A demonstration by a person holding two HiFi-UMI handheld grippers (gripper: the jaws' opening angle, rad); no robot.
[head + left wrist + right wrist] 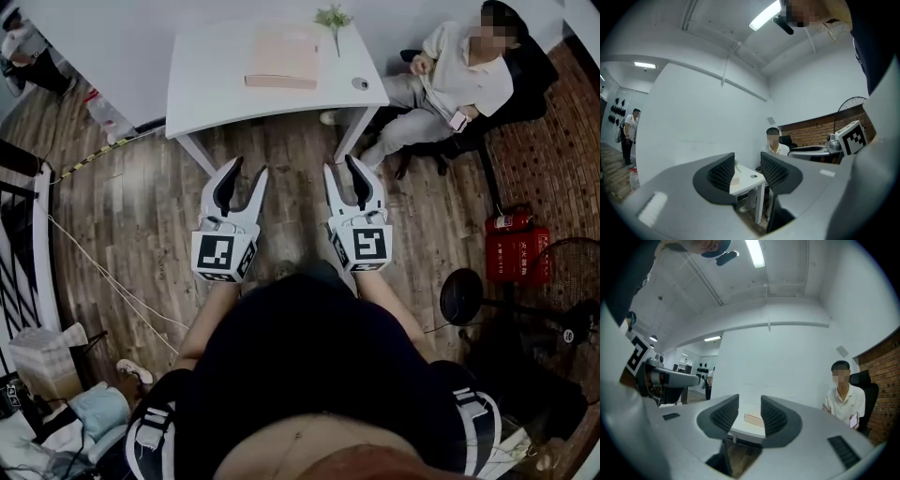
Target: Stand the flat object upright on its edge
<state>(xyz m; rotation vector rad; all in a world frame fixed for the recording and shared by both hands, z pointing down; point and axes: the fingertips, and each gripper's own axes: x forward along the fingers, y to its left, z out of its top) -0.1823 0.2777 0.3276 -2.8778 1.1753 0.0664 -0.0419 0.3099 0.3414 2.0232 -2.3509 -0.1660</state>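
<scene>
Your left gripper [246, 171] and right gripper [339, 165] hang side by side at mid-frame in the head view, above the dark wooden floor [141, 206]. Each has its jaws narrowly parted with nothing between them. The flat pale-pink rectangular object [281, 56] lies flat on the white table [206, 94] at top centre, well apart from both grippers. The red box [514, 255] at the right edge carries pale characters too small to read. The black-and-white square markers [223, 255] on your grippers' cubes show no letters.

Wood floor [281, 159] free up to table [211, 84]. Top bare L of pink flat object [282, 58]; sprig [333, 17] just rt, seated person [459, 80] near rt end.
</scene>
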